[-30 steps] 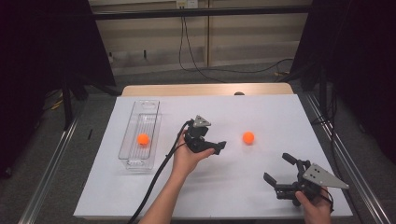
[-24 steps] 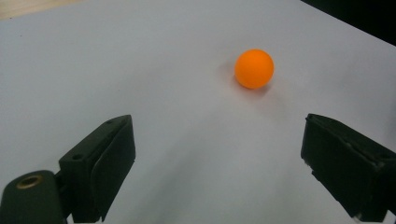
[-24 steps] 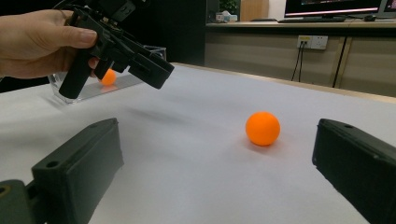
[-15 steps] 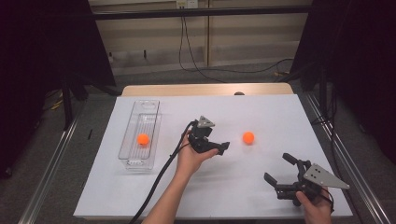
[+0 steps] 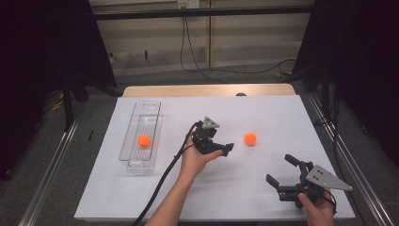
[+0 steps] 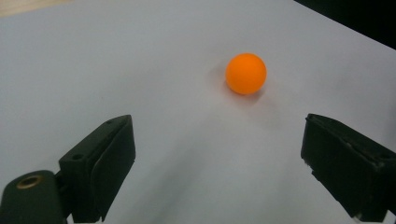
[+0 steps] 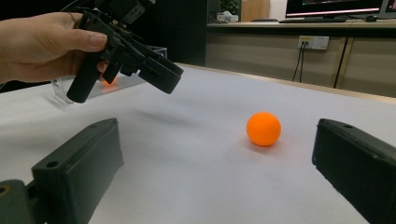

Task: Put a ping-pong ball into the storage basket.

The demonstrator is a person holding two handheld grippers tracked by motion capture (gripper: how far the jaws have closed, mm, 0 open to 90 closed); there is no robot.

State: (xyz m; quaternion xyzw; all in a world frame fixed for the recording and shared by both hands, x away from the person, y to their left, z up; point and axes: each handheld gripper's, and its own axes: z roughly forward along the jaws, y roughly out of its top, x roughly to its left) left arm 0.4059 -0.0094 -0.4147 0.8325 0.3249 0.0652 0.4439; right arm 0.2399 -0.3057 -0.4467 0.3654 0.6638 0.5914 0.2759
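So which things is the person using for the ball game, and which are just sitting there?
Probably part of it:
- loose orange ball
- clear tray with an orange ball inside
- left tool, open, aimed at the loose ball

Just around:
- right tool, open
- floor cables

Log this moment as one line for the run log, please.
left claw: open, nearing loose orange ball | right claw: open, empty, near table edge | second orange ball: inside clear tray

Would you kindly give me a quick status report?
Both hand-held grippers open: left, right. Loose ball ahead of left. Second ball in tray. Nothing between.
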